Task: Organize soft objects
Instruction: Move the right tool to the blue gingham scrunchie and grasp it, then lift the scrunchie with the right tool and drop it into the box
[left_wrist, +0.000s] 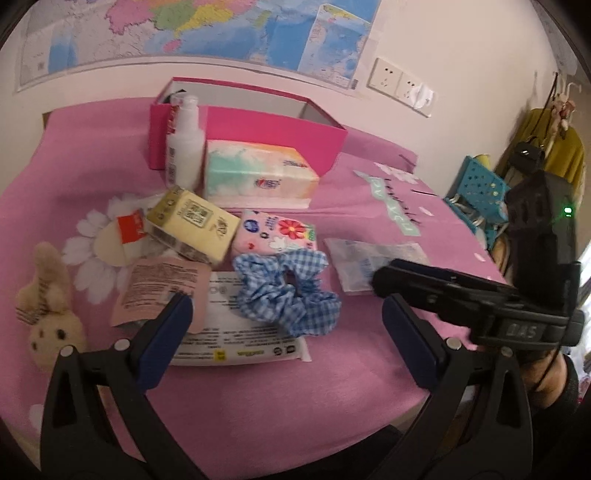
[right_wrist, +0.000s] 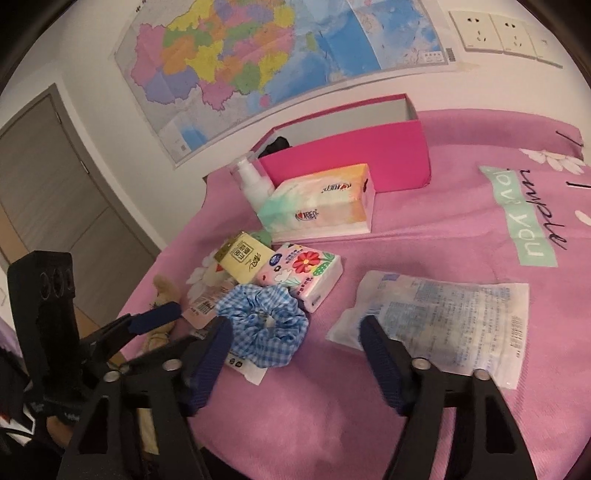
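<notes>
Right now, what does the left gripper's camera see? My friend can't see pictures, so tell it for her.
A blue checked scrunchie lies on a pink bedsheet just ahead of the left gripper, whose fingers are open and hold nothing. Around it sit tissue packs, flat packets and a small plush bunny, with an open pink box behind them. The right gripper reaches in from the right.

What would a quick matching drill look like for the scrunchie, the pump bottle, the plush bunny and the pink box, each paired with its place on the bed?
Things:
1. checked scrunchie
2. white pump bottle
3. plush bunny
4. pink box

Places:
A. at the back, near the wall under the map
B. upright, in front of the box's left corner
C. far left of the pile, lying flat
D. in the middle, just in front of the flowered tissue pack

Pairs: 1-D, 2-B, 3-C, 4-A
</notes>
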